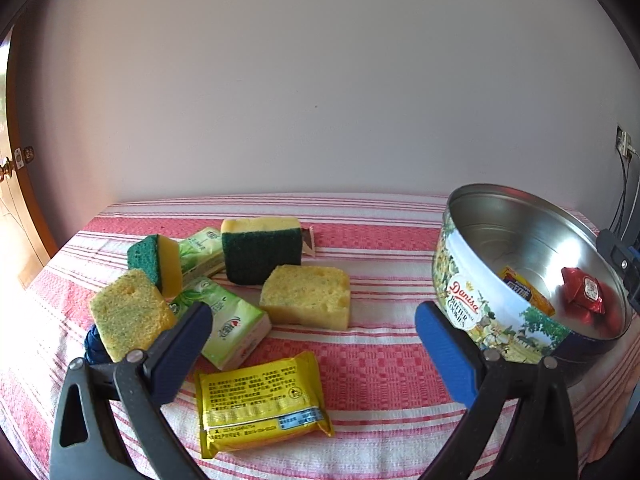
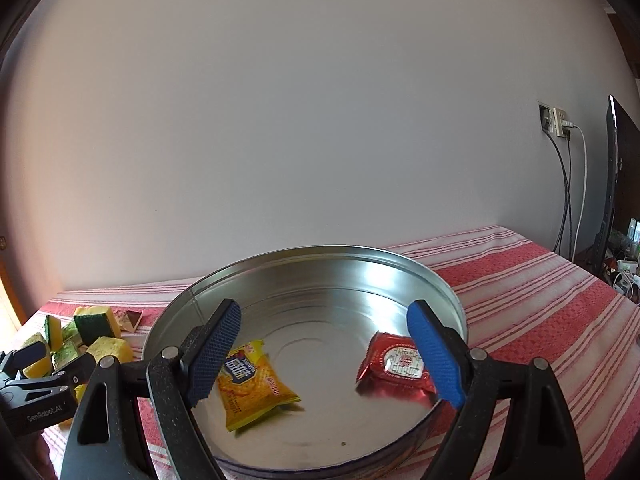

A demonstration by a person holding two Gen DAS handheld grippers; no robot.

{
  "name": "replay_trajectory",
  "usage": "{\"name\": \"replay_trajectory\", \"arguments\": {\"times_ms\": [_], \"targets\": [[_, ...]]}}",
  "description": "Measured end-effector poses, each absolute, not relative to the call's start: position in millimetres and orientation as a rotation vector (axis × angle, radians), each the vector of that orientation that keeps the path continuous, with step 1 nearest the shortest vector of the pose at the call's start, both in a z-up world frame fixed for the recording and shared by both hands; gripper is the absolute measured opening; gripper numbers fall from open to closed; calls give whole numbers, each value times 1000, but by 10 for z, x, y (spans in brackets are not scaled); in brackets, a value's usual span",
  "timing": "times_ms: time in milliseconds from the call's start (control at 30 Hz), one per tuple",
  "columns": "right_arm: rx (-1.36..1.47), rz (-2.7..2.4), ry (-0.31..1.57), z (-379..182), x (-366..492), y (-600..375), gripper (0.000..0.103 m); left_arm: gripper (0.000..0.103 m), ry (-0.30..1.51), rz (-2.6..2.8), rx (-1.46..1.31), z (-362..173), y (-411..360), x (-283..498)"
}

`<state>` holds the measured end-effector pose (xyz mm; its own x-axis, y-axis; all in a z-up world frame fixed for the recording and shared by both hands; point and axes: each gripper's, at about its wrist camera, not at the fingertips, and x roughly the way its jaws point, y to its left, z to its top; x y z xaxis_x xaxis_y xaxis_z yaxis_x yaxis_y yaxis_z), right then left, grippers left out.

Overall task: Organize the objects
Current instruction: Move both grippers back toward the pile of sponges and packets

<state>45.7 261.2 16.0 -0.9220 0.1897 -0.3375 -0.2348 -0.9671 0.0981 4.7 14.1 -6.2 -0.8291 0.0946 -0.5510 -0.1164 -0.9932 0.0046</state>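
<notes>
A striped cloth point(image 1: 380, 364) in red and white covers the table. On its right part stands a round tin point(image 1: 472, 304), open at the top, its printed side reading Danisa butter cookies. The right gripper point(image 2: 325, 354) hangs over the tin's near rim with its blue-padded fingers spread wide and nothing between them. Inside the tin, a yellow snack bag point(image 2: 250, 384) lies just beyond and under the left finger, and a red packet point(image 2: 394, 366) lies against the right finger's inner side as seen from above; whether they touch cannot be told.

The left gripper point(image 1: 316, 354) is also spread wide and empty, low over the cloth left of the tin. Its right finger stands just beside the tin's outer wall. A yellow packet point(image 1: 262, 398) lies flat on the cloth between the two fingers, a little nearer the camera than the tips. A green tissue pack point(image 1: 230, 322) lies just beyond the left finger, partly hidden by it.

Further back sits a heap: a bare yellow sponge point(image 1: 306, 296) right of the tissue pack, a second one point(image 1: 128, 312) at the left, a green-faced sponge point(image 1: 260, 250) standing behind, another point(image 1: 158, 262) tilted on edge, and a second tissue pack point(image 1: 202, 250) between those two. A small brown sachet point(image 1: 308, 242) peeks out behind the heap.
</notes>
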Motion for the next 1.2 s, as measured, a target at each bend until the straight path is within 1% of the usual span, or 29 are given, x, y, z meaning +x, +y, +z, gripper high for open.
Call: {"name": "replay_trajectory", "arguments": {"times_ms": [333,533,600,667,767,867,933,1200], "targets": [[-593,2994,191,103,383,2013,87,102,35,2934,-911,-77,-384,119],[-715,3080,157,57,324,1590,87,102,70,2937,-946,-111,-735,148],[-781,3117,156,34,286,1437,87,102,78,2928,-966,-124,-872,179],[-835,3143,131,12,255,1285,92,102,88,2907,-993,-139,-1021,205],[-960,3179,86,-53,184,1038,92,102,82,2903,-1029,-163,-1256,236],[-1052,3181,-17,-112,170,780,92,102,50,2895,-1079,-192,-1483,231],[-1113,3179,-37,-166,136,670,92,102,35,2891,-1116,-223,-1597,203],[-1405,3086,-93,-421,-110,294,92,102,97,2857,-1234,-356,-1675,17]]}}
